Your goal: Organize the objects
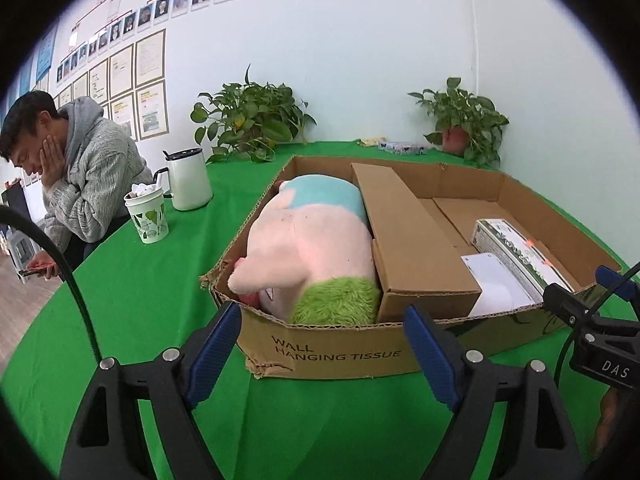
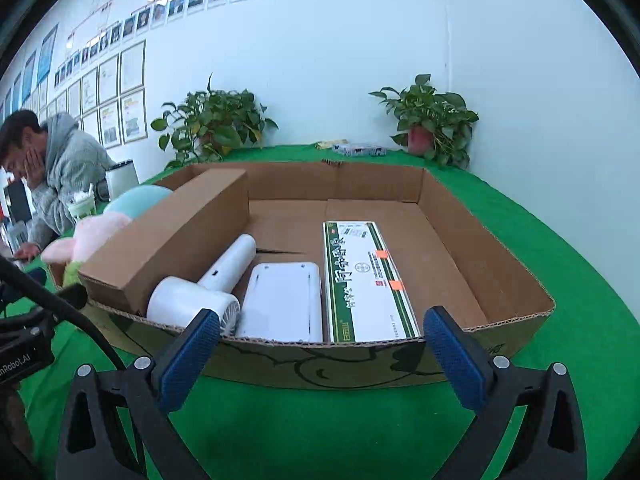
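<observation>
A shallow cardboard tray sits on the green table. At its left end lies a pink, blue and green plush toy. Beside it lies a long brown carton. Right of that lie a white hair dryer, a flat white device and a green-and-white box. My left gripper is open and empty in front of the tray's near wall. My right gripper is open and empty at the near wall, before the white device and box.
A white kettle and a paper cup stand left of the tray. Two potted plants stand at the back by the wall. A seated man leans on the table's left edge. Small packets lie at the back.
</observation>
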Available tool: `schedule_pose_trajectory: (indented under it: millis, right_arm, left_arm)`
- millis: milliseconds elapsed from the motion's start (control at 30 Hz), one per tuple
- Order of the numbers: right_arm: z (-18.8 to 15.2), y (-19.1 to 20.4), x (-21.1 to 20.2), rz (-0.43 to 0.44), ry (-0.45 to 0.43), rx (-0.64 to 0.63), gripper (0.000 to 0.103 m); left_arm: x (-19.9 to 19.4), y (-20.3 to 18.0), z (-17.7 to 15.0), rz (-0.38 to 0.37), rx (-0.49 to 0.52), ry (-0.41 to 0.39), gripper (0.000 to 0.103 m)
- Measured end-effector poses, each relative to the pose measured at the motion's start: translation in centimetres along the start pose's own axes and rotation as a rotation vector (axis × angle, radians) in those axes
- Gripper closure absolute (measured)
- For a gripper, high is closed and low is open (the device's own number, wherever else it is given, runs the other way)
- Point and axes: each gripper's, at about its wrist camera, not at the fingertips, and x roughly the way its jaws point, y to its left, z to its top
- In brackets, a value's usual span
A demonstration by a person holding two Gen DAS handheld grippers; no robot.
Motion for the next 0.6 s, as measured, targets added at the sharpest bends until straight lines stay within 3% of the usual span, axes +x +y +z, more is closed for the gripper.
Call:
schedule_pose_trajectory:
  millis: [267,400,600]
  right_arm:
    - [-0.1,-0.1,0.4,-0.011,0.006,-0.004,0.000]
    - [-0.2,-0.5,-0.6,0.006,-0.019,0.010,0.000]
    - [0.4,-1.9,0.1,-0.040,-0.009,0.043,0.000]
  left_arm:
    - [0.1,0.3,0.2,-0.021,-0.008,0.007,0.016]
    - [-0.3,0.7,1.2,-0.022,0.005,-0.026,0.016]
    - [0.5,1.3,1.8,-0.038,0.020,-0.019,0.013]
